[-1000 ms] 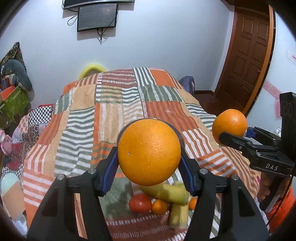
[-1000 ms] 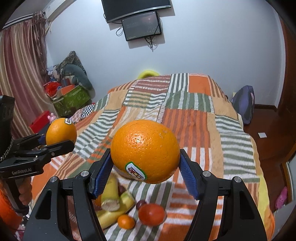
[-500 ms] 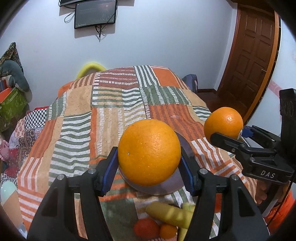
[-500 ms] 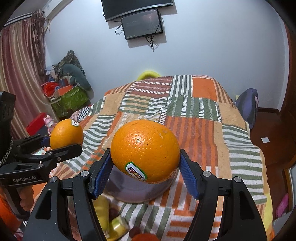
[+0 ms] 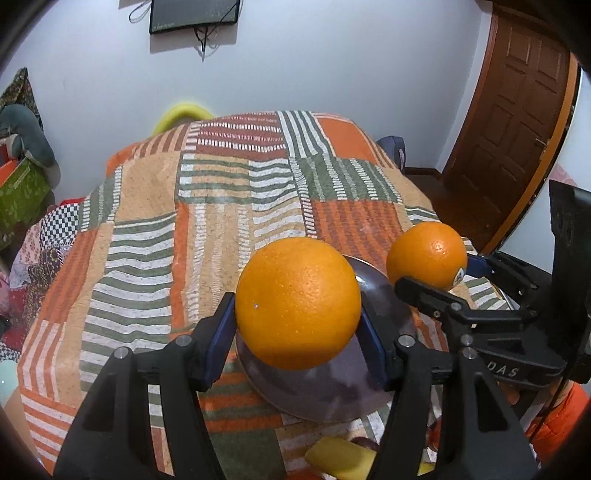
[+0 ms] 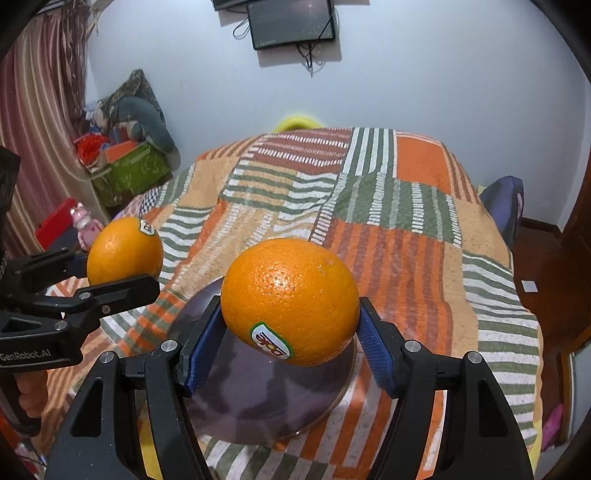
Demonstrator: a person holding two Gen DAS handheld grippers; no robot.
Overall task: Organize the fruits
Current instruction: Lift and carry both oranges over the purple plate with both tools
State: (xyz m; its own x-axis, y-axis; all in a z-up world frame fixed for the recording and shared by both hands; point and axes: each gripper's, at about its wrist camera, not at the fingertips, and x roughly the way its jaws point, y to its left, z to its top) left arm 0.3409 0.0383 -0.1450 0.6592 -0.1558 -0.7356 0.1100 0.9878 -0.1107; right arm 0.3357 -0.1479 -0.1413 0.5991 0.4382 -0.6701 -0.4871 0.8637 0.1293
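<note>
My left gripper (image 5: 297,325) is shut on an orange (image 5: 298,302) and holds it above a dark round plate (image 5: 332,391) on the bed. My right gripper (image 6: 291,328) is shut on a second orange (image 6: 290,299) with a sticker, also above the plate (image 6: 258,402). Each gripper shows in the other view: the right one with its orange (image 5: 426,254) at the right, the left one with its orange (image 6: 125,249) at the left. A yellow fruit (image 5: 340,459) lies near the plate's front edge.
The plate sits on a patchwork bedspread (image 5: 207,206) in orange, green and tan. A wooden door (image 5: 513,110) is at the right. A green box (image 6: 129,173) with clutter stands left of the bed. A screen (image 6: 291,22) hangs on the far wall.
Both grippers have moved forward with their oranges, from over the loose fruit pile to over the plate. The tomato and small orange have dropped out of view below.
</note>
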